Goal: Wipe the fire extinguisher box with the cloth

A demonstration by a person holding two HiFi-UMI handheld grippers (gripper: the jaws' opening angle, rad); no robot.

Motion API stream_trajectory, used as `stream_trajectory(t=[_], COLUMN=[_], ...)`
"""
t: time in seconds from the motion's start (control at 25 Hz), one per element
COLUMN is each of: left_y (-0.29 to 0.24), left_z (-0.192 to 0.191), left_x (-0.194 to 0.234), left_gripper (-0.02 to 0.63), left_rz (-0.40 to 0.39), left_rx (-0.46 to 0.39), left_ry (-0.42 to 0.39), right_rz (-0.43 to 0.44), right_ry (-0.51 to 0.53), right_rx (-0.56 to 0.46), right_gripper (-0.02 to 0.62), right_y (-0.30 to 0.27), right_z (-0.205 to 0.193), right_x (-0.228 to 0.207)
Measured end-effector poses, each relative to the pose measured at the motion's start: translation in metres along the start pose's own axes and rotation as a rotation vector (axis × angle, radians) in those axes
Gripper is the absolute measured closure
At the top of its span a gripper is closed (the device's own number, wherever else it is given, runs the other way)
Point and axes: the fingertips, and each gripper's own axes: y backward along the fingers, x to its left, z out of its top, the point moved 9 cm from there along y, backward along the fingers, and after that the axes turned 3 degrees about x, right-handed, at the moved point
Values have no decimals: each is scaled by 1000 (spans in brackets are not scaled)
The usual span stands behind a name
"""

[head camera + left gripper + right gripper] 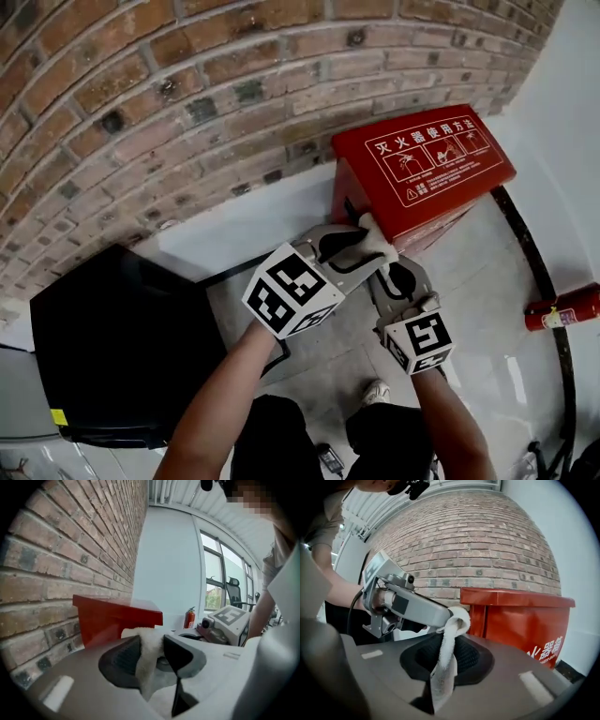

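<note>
Brick wall ahead; my left gripper pinches the white cloth just before the red box; my right gripper clamps its hanging end.

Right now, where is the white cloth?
In the head view the cloth is near the centre, held by both the left gripper and the right gripper, just in front of the red fire extinguisher box.
</note>
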Motion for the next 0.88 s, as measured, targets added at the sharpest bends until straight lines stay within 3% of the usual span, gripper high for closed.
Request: stream_trajectory(t=[0.12,0.2,0.28,0.48,0.88], left_y=[0,0,0,3,5], left_z=[-7,-8,-9,-8,-3], left_x=[-2,0,3,22,100], left_gripper=[479,503,512,517,515], left_rz=[99,163,202,276,430], left_rx=[-44,-76,-112,-220,-293], left_ry=[-45,-96,-131,-160,-140], right_rz=[-15,-3,-1,-22,-46], right_ry=[21,40,43,33,73], right_rx=[31,36,36,52,140], right_gripper=[486,387,344,334,374], right_y=[-7,-12,-14,7,38], right_z=[0,0,0,-7,-40], right_x=[5,11,15,10,-18])
